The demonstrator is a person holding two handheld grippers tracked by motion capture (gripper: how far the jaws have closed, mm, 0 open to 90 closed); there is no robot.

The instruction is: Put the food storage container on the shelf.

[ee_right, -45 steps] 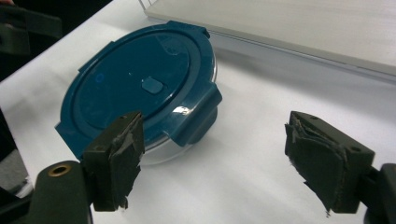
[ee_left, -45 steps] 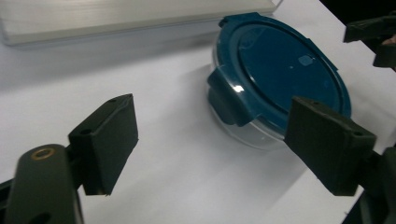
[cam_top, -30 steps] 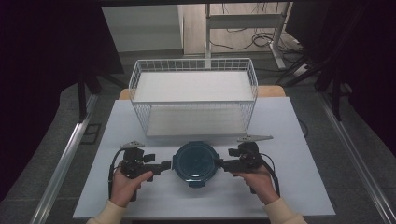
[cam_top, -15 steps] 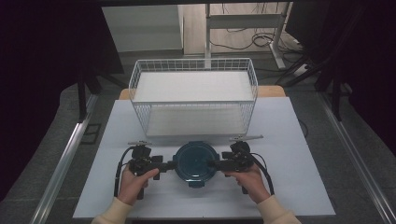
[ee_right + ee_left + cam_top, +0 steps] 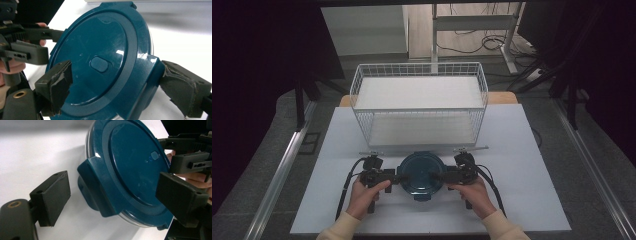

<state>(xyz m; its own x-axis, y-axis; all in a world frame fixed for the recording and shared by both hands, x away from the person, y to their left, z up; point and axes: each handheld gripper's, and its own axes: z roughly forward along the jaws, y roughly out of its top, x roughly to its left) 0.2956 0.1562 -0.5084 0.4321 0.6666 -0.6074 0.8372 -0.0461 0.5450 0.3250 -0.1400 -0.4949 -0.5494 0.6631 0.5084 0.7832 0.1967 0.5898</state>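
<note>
A round container with a dark teal lid [image 5: 421,172] sits on the white table [image 5: 522,150] near its front edge. My left gripper [image 5: 399,178] comes in from the container's left, my right gripper [image 5: 437,176] from its right. In the left gripper view the gripper [image 5: 113,195] is open: a teal latch tab [image 5: 96,187] lies between the jaws, clear of the left pad [image 5: 51,196]. In the right gripper view the gripper [image 5: 120,82] straddles the opposite latch tab [image 5: 147,75]. Its jaws have just been opening and stand wide, one pad [image 5: 58,83] over the lid top.
A white wire basket [image 5: 419,127] stands right behind the container, with a pale liner inside. Cables trail from both grippers towards the front edge. Metal rails run along both sides of the table, and the floor around is dark.
Both hands have moved inward and down towards the container, so each gripper's jaws now reach over the lid's edge. The container has not moved.
</note>
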